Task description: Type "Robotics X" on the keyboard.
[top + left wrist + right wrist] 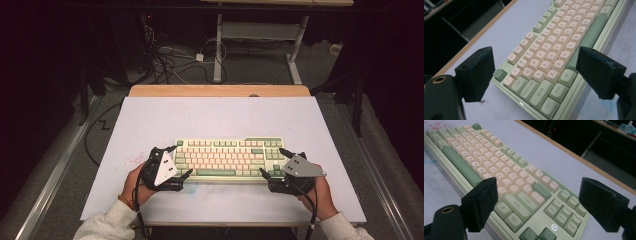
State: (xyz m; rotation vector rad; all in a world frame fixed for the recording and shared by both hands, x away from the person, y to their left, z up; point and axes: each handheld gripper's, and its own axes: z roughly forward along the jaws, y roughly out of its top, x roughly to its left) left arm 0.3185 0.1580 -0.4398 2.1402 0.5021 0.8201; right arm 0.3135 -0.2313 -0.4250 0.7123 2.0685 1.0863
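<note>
My left tongs (180, 161) spread wide around the keyboard's (227, 159) left end, my right tongs (273, 162) wide around its right end (jaws clear of it, nothing gripped), keyboard flat near the desk's (150, 120) front edge

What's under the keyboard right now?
The keyboard lies flat on the white tabletop, which shows bare all around it. Whatever lies directly beneath its case is covered from sight.

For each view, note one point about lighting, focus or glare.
High view: the table is evenly lit, surroundings dark. Left gripper view: the keyboard legends read sharp nearby, with a small glare spot on its front edge. Right gripper view: far keys soften, background dark.
</note>
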